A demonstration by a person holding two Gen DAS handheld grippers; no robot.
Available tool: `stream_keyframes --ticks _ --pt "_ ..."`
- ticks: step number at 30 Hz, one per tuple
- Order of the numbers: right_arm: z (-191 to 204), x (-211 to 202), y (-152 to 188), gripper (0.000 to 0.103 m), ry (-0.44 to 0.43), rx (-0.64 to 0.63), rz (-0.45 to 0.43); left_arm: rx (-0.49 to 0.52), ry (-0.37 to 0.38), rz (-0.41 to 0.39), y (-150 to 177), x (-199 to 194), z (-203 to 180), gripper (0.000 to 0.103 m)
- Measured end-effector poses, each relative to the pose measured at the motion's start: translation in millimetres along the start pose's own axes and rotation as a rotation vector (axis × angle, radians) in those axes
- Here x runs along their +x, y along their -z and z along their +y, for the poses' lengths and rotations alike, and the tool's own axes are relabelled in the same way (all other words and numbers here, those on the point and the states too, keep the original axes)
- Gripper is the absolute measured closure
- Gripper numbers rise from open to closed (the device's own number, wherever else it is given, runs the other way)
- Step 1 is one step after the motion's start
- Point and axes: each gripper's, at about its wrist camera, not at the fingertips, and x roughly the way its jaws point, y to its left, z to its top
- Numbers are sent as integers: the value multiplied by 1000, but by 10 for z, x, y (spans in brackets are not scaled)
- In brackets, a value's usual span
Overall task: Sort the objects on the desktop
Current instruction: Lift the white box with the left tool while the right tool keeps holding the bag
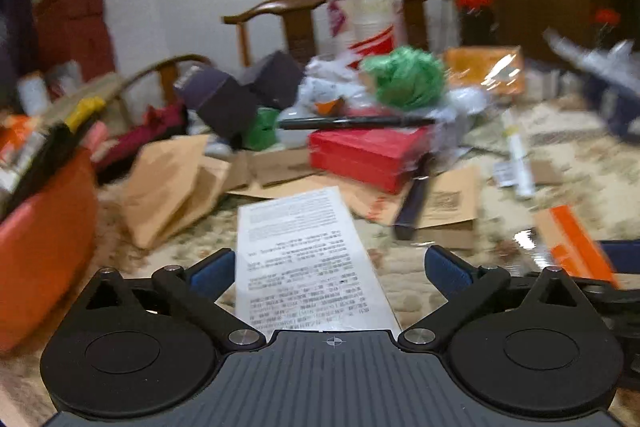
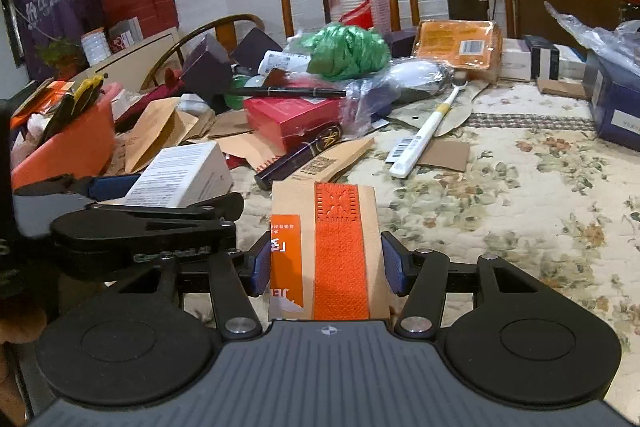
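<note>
Orange-striped kraft packet (image 2: 326, 251) is sitting clamped in the right claw (image 2: 325, 261), above the floral counter (image 2: 500, 211). Left claw (image 1: 330, 267) is gaping wide around a white printed box (image 1: 304, 259), fingers apart from it.

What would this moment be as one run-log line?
left gripper: open around white box | right gripper: shut on kraft packet | bin: left of both

White printed box (image 1: 308, 259) lies flat; kraft packet (image 2: 326, 251), orange-striped, lies flat beside it
</note>
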Motion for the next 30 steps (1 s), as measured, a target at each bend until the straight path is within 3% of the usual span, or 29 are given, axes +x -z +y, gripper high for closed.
stream_keyframes --ticks 3,5,8,10,11,17,21,30 --pt "-40 0 -12 43 -17 31 7 110 -161 48 34 95 -154 0" --pt "-15 -1 -10 43 -5 15 1 113 -191 24 92 58 -166 0" --pt "-20 4 -11 43 9 15 -1 68 -181 -13 129 -16 -82 5" --pt "-49 14 -16 43 18 27 1 13 -109 11 110 8 25 30" --pt "-65 26 -18 43 24 34 3 -22 -77 39 105 48 83 32" --pt "-71 70 -7 43 33 34 13 -105 -74 58 97 11 202 33" --pt "-4 70 22 43 26 15 13 -141 -22 58 100 -69 241 33" --pt "86 9 41 43 -7 17 22 -84 -48 -21 198 -364 92 33"
